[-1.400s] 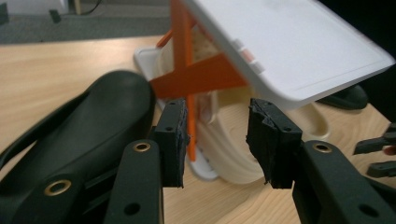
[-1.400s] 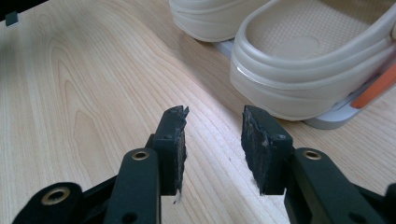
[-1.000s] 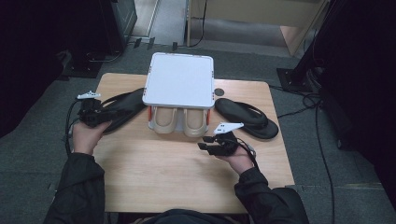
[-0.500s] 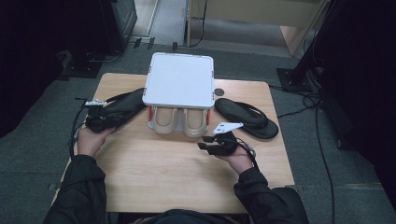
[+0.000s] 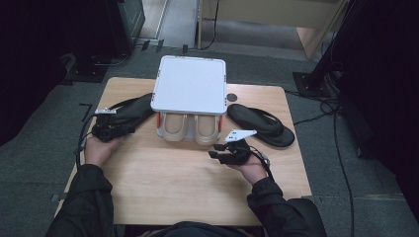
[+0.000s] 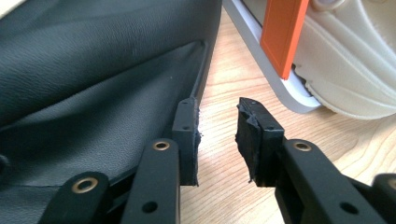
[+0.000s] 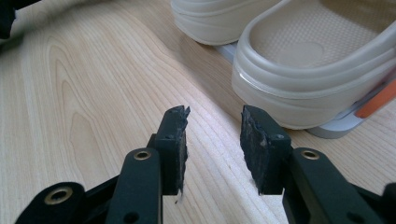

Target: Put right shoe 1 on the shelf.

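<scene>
A black flip-flop (image 5: 132, 110) lies on the wooden table (image 5: 168, 182), left of a white rack (image 5: 190, 84). My left gripper (image 5: 122, 129) is low at its near edge. In the left gripper view its jaws (image 6: 217, 126) have just been closing; they are open over bare wood, one pad against the flip-flop's (image 6: 93, 70) rim and nothing between them. A beige clog (image 6: 345, 60) sits on the rack's lower shelf. My right gripper (image 5: 213, 151) hovers open before the rack, its jaws (image 7: 215, 135) over bare wood and near a clog (image 7: 303, 70).
A second black flip-flop (image 5: 262, 123) lies right of the rack. Two beige clogs (image 5: 174, 127) stand side by side under the rack's white top, between orange posts (image 6: 282, 32). Dark floor, cables and stands surround the table.
My left gripper has sunk toward the table at the black flip-flop's near edge, and its jaws look narrower. The right hand and gripper have stayed put.
</scene>
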Action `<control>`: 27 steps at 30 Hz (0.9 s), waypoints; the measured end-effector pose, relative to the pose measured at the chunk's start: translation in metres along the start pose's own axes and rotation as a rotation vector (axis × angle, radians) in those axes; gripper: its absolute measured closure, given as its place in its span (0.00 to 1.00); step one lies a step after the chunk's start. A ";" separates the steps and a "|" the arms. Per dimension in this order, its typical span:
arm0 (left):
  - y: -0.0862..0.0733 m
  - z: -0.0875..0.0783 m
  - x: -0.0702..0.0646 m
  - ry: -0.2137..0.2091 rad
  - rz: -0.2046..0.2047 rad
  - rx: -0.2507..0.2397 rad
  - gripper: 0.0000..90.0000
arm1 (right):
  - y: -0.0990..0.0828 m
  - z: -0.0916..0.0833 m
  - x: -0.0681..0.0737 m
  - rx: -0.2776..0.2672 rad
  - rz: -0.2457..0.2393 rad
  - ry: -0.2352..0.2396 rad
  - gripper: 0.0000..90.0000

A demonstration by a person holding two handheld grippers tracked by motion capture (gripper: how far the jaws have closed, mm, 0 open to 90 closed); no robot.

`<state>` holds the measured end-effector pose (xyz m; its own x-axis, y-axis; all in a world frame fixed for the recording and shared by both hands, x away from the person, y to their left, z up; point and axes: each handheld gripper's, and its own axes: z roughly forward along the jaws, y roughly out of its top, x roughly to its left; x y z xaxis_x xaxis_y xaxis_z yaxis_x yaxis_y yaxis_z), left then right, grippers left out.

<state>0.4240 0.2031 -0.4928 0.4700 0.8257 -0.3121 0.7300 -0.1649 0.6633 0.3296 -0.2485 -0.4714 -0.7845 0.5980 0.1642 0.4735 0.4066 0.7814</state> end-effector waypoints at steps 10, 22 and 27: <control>-0.002 -0.004 0.012 0.076 -0.032 -0.026 0.79 | 0.000 0.000 0.000 -0.004 -0.004 -0.001 0.68; 0.004 -0.007 0.034 0.115 -0.080 -0.066 0.77 | -0.001 -0.001 0.002 -0.007 0.003 0.003 0.68; 0.008 -0.007 0.040 0.131 -0.090 -0.069 0.76 | -0.003 -0.002 0.003 0.002 0.012 0.004 0.68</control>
<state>0.4453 0.2388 -0.4955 0.3321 0.8994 -0.2843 0.7287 -0.0532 0.6828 0.3252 -0.2497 -0.4718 -0.7805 0.5998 0.1763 0.4837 0.4008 0.7781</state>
